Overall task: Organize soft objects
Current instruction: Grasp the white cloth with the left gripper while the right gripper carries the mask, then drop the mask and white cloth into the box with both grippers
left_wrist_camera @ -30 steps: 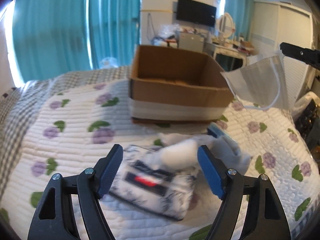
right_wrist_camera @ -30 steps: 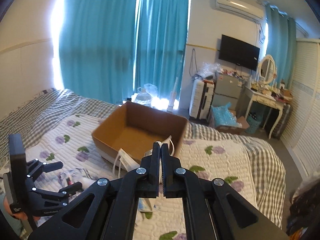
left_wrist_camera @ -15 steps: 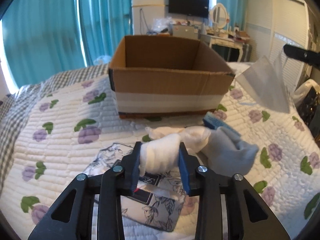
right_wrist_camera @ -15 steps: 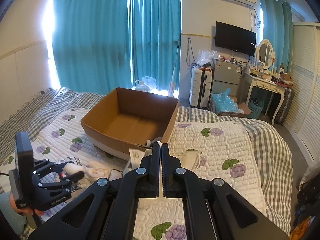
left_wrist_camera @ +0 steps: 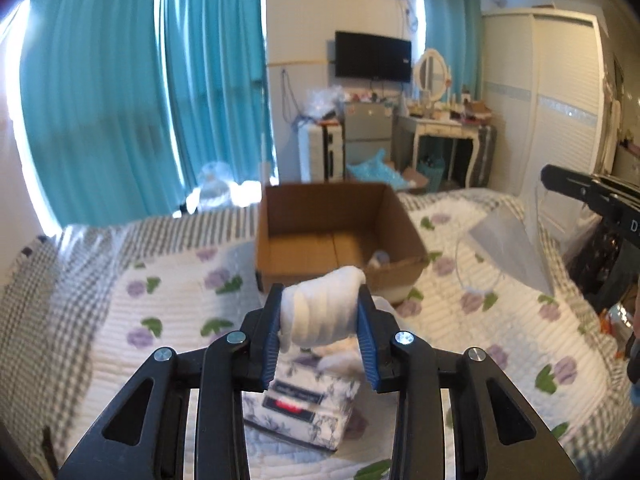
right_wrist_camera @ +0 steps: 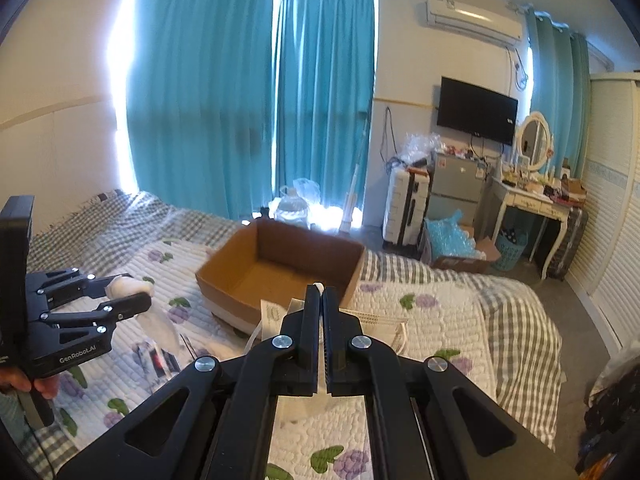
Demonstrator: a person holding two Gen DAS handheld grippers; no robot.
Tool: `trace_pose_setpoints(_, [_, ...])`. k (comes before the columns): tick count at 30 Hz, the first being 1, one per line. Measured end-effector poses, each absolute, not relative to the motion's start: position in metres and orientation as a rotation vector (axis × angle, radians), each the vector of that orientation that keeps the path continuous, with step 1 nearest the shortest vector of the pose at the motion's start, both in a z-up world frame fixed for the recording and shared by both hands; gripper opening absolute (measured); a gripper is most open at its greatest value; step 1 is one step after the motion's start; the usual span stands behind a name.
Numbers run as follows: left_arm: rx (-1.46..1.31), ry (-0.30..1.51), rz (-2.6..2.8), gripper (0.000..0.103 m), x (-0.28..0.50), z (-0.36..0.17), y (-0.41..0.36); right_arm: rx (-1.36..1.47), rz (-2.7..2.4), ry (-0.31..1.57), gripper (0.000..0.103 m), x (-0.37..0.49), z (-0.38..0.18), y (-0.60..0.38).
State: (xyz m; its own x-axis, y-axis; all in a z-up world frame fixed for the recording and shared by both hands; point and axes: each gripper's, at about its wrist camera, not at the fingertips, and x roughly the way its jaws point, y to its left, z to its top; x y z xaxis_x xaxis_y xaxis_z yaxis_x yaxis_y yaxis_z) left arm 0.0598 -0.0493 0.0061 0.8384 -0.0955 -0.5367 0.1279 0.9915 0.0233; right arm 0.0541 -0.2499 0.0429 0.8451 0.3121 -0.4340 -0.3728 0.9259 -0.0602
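Whereas half a second ago it gripped low over the quilt, the left gripper point(left_wrist_camera: 318, 318) now carries the clamped white sock point(left_wrist_camera: 320, 308) toward the cardboard box point(left_wrist_camera: 340, 236); the right gripper point(right_wrist_camera: 321, 320) pinches a face mask point(left_wrist_camera: 508, 248) alongside.

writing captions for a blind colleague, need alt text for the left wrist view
The left gripper clamps a rolled white sock above a floral quilt, facing an open cardboard box. A face mask hangs from the right gripper at right.

Both tools point(left_wrist_camera: 318, 328) point(right_wrist_camera: 321, 312) clamped, raised.
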Motion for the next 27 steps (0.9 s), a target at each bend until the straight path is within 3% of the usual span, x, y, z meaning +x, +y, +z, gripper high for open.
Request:
trace_pose_setpoints(8, [0.091,0.502,-0.121,0.033,0.081,0.052,-0.063,-0.196,0.366,0.363,0.001,0.080,0.098,-0.231])
trace_pose_setpoints(14, [0.107,0.493,-0.120,0.033,0.120,0.057,-0.071,-0.214,0.377,0.352,0.001,0.132,0.118,-0.211])
trace_pose_setpoints(19, [0.101,0.503,-0.120,0.033,0.169,0.045,-0.073,-0.235,0.391,0.383,0.001,0.182,0.103,-0.189])
trace_pose_setpoints(27, [0.063,0.573,-0.119,0.033,0.238,0.000,-0.068,-0.228,0.439,0.501,0.001,0.256,0.029,-0.163])
